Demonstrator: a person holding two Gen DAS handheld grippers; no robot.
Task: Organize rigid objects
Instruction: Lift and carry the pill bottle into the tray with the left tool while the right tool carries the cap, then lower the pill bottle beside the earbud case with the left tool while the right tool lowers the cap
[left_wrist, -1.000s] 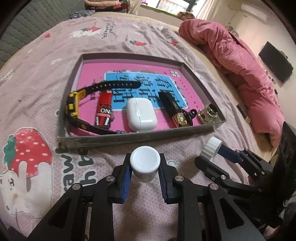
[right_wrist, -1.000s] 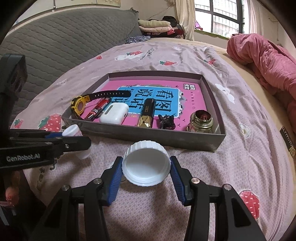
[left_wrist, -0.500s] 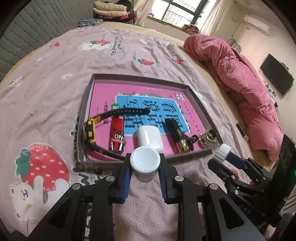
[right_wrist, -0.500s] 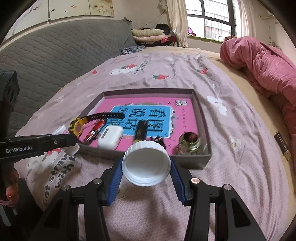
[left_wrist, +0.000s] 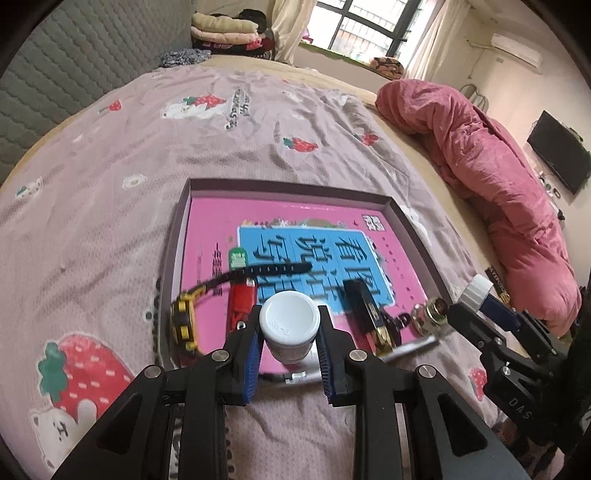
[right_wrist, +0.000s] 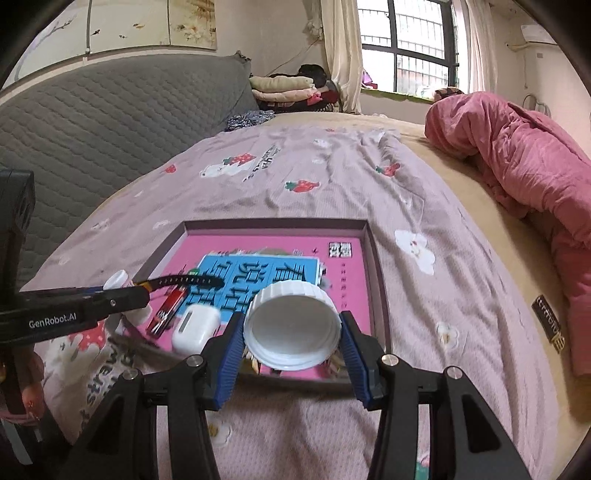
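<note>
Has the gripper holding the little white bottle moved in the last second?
Yes. The left gripper with the bottle has risen: the tray now sits lower and smaller in its view, partly hidden behind the bottle.

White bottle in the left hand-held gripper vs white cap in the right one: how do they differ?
The bottle is narrow and smooth-topped; the cap is wider, with a ribbed rim. The bottle shows a closed flat end to its camera; the cap is tipped, showing its hollow inside. The left hand-held gripper stands narrower than the right hand-held gripper. Both are white plastic, clamped between blue pads above the tray.
</note>
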